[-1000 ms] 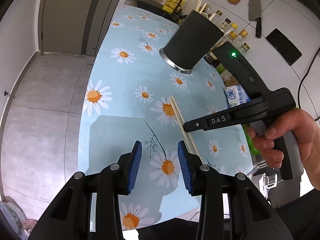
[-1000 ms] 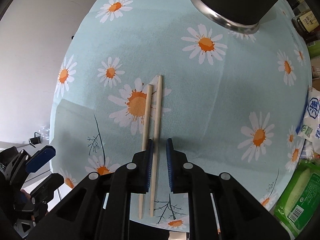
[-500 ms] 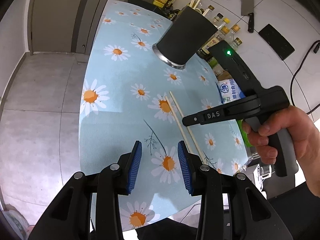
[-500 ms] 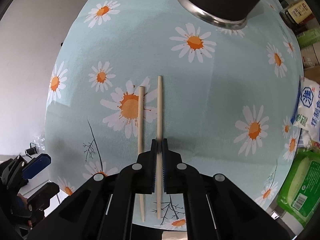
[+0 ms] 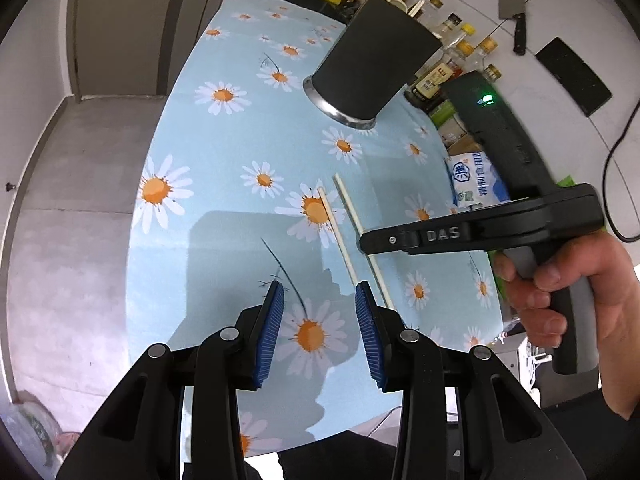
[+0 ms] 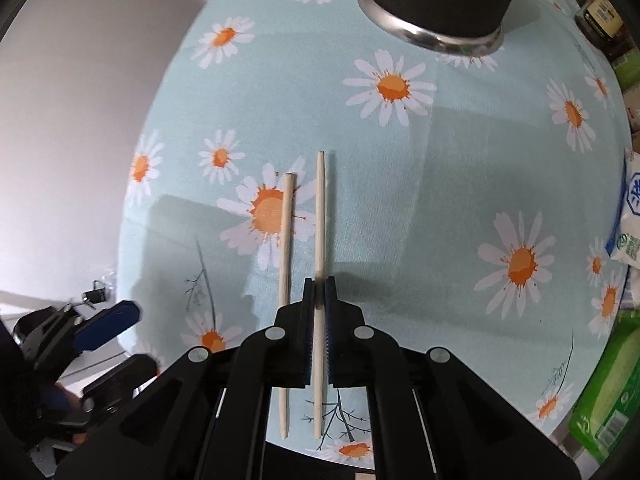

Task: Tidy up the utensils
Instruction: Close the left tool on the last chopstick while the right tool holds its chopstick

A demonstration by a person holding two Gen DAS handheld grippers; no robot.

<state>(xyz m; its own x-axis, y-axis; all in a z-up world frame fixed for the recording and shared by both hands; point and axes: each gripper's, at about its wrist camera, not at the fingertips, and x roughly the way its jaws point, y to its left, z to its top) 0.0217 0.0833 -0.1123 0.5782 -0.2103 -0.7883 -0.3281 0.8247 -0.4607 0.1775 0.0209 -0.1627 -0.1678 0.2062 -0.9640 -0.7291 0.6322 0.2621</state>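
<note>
- Right chopstick (image 6: 320,216): pale wood, pinched between the blue pads of the right gripper (image 6: 319,300); the grip sits past mid-length, toward the near end. Its far tip points at the holder. A shadow shows along its right side, so it may be just clear of the cloth; the view does not settle this.
- Left chopstick (image 6: 286,240): lies flat on the tablecloth (image 6: 460,184), just beside the held one and roughly parallel, outside the closed jaws, its far end over a daisy print.
- Utensil holder (image 5: 376,68): dark cylinder with a metal base ring, upright on the far part of the cloth, well apart from both chopsticks; more chopsticks stand in it.
- Left gripper (image 5: 320,328): jaws partly spread, nothing between the pads; over a daisy near the table's front edge.
- A hand (image 5: 560,292) squeezes the right gripper's handle.
- Beyond the table: bottles (image 5: 468,48), a cleaver (image 5: 512,4) on the wall, a salt bag (image 5: 472,180).
</note>
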